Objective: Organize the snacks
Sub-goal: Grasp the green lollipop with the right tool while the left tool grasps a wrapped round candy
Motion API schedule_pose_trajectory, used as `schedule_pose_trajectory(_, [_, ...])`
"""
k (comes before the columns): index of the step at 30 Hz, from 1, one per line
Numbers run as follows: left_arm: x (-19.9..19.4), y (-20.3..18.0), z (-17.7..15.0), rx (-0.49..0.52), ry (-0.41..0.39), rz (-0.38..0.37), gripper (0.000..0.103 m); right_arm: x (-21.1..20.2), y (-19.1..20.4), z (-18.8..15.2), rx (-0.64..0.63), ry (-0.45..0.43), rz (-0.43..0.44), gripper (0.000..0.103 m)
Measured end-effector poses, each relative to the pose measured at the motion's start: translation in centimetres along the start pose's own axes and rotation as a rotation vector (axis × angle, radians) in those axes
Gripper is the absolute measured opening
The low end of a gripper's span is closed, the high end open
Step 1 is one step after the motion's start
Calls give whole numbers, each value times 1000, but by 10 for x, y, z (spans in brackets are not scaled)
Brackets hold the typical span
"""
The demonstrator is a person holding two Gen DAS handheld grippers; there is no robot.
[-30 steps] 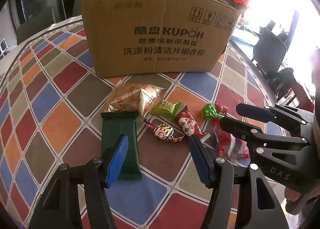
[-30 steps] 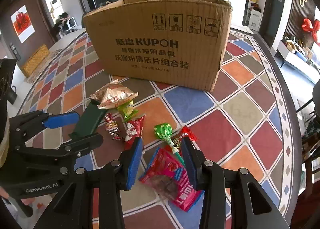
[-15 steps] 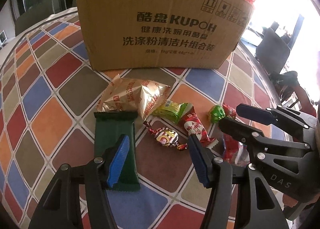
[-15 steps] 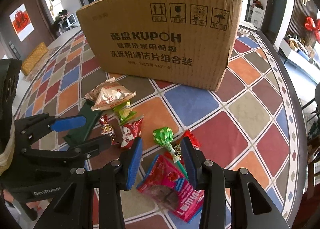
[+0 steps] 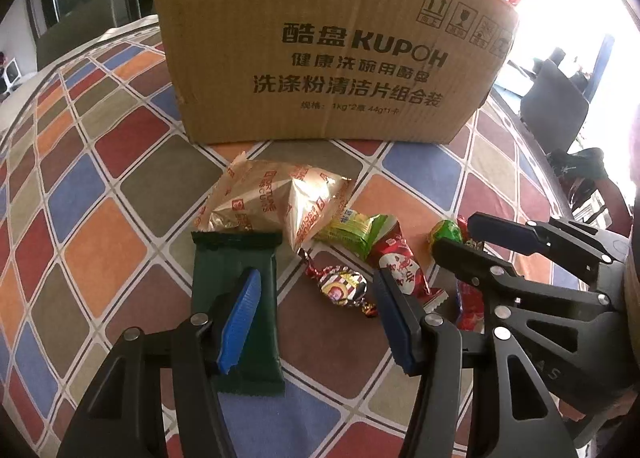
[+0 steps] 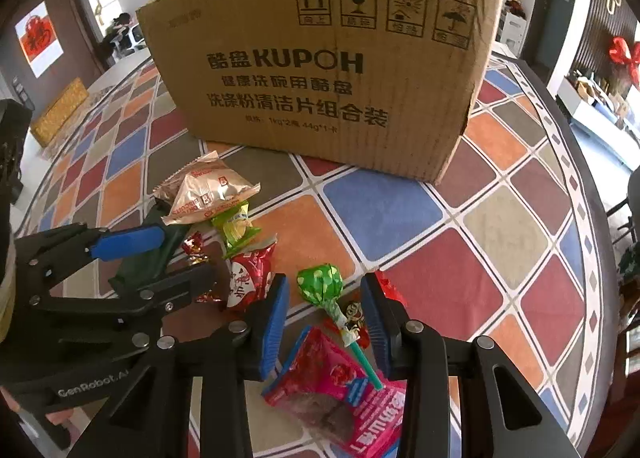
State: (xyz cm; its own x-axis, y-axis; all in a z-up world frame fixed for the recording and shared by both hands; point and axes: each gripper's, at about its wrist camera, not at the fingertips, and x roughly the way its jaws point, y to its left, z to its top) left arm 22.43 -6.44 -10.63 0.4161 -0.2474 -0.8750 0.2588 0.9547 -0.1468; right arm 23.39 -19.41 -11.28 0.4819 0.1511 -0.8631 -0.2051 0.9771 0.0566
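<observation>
A tall cardboard box stands behind a cluster of snacks on the chequered tablecloth. My left gripper is open low over a dark green bar and a foil-wrapped candy, with a gold biscuit packet, a green packet and a red packet just beyond. My right gripper is open around a green lollipop that lies on a pink packet. Each gripper shows in the other's view, the right one and the left one.
The round table's edge curves along the right. A dark chair stands beyond the table. The tablecloth stretches left of the snacks.
Both grippers have moved forward and lower toward the snacks and the box. Both stay open. The snacks have not moved.
</observation>
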Motion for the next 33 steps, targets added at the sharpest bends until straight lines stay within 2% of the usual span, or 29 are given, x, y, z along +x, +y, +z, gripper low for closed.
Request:
schedule_pose_trajectory(6, [-2,-3,-4,-3,-12,-1,57,13,1,-3,9,47,27,26])
schedule_pose_trajectory(9, [-9,-3,-8,-3,-38,-31,57,12,2,-6,12,32,20,24])
schedule_pose_trajectory(13, [-11,-2,-9,4,-46,-30,55,6,2,-11,25,4,22,24])
schedule_pose_trajectory(15, [-9,-2,-9,1,-35,-31,51,3,2,-13,38,-8,28,15])
schedule_pose_trajectory(22, [-7,-8,-12,-2,-24,-62,48,-3,-4,-19,71,-31,56,12])
schedule_pose_trajectory(26, [-4,-12,-10,6,-23,-45,47,0,-11,-20,103,-20,98,12])
schedule_pose_trajectory(29, [-2,-15,-8,8,-21,-45,47,-1,-18,-22,140,-15,137,15])
schedule_pose_trajectory(30, [-1,-16,-7,11,-22,-40,47,-1,-20,-22,146,-17,139,18])
schedule_pose_trajectory(33, [3,-17,-6,12,-27,-44,47,-5,-21,-21,144,-39,135,20])
